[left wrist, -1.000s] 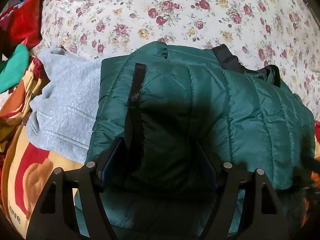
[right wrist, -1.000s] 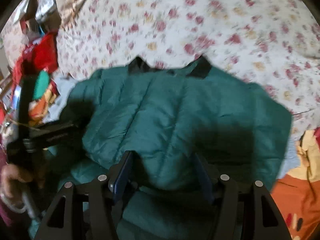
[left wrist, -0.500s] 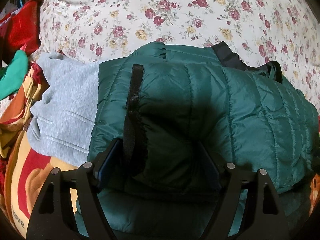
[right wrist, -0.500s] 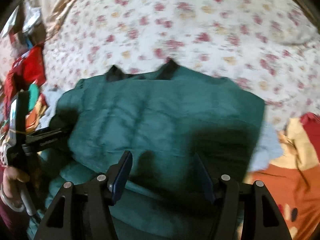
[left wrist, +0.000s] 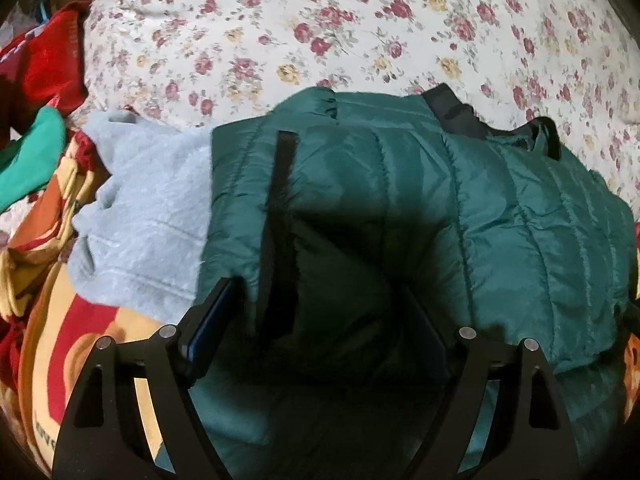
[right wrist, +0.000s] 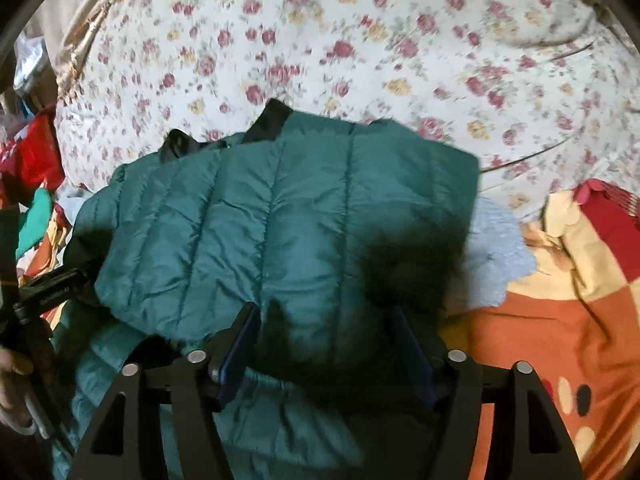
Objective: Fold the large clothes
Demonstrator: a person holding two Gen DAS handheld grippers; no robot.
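One green quilted jacket [left wrist: 400,208] lies folded into a thick bundle near the front edge of the bed, its black collar [left wrist: 452,114] turned toward the far side; it rests partly on a grey fleece garment [left wrist: 148,216] that shows to its left in the left wrist view and peeps out pale at its right edge in the right wrist view. Both tools hang over the near edge of the bundle — the left gripper [left wrist: 316,328] with its jaws spread wide, having just been opening, the puffy cloth between them but not pinched; the right gripper [right wrist: 328,344] likewise released, its jaws just widened, the fabric lying loose under them. I judge the fold itself done and this the letting-go; the next move calls for drawing both tools clear without dragging the slippery shell open, then perhaps pressing the bundle flat, since down springs back. Outward from the clothes — a white bedspread [left wrist: 360,32] with red and yellow roses covers the bed; an orange, red and cream blanket [right wrist: 560,320] lies at the near corners; red and green cloth [left wrist: 36,148] is heaped at the left; a hand [right wrist: 12,384] shows at the left rim of the right wrist view.
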